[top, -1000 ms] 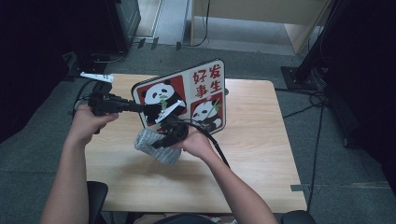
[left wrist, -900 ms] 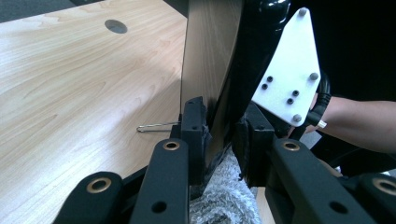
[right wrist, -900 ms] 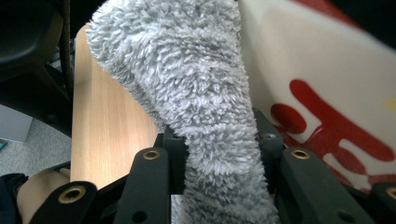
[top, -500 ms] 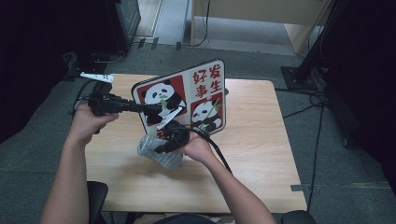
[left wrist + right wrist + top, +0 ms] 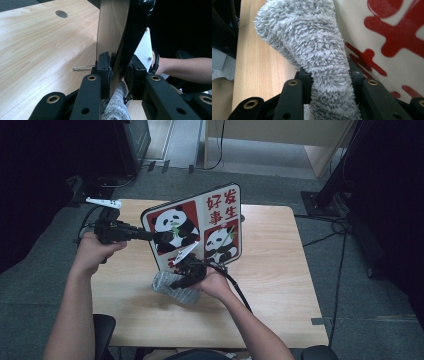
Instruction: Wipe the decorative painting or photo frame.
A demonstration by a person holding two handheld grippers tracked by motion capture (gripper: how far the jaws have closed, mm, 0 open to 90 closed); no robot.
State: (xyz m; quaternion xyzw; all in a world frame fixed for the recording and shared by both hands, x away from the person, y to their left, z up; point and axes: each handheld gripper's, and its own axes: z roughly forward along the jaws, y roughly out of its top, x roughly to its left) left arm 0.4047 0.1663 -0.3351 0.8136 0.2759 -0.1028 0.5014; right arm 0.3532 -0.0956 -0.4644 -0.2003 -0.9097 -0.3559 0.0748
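Board [image 5: 197, 227] stands tilted, clamped at its left edge by your left hand-held gripper [image 5: 145, 235]; your right [image 5: 175, 284], gripping the cloth [image 5: 175, 290], probably could lever it loose.

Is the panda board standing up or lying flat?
Standing up, tilted. The left gripper clamps the board by its edge, lifting it above the table.

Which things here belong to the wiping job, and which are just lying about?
In the job:
- panda board, held up by its edge in the left gripper
- grey cloth, clamped in the right gripper

Lying about:
- wire clip on the table
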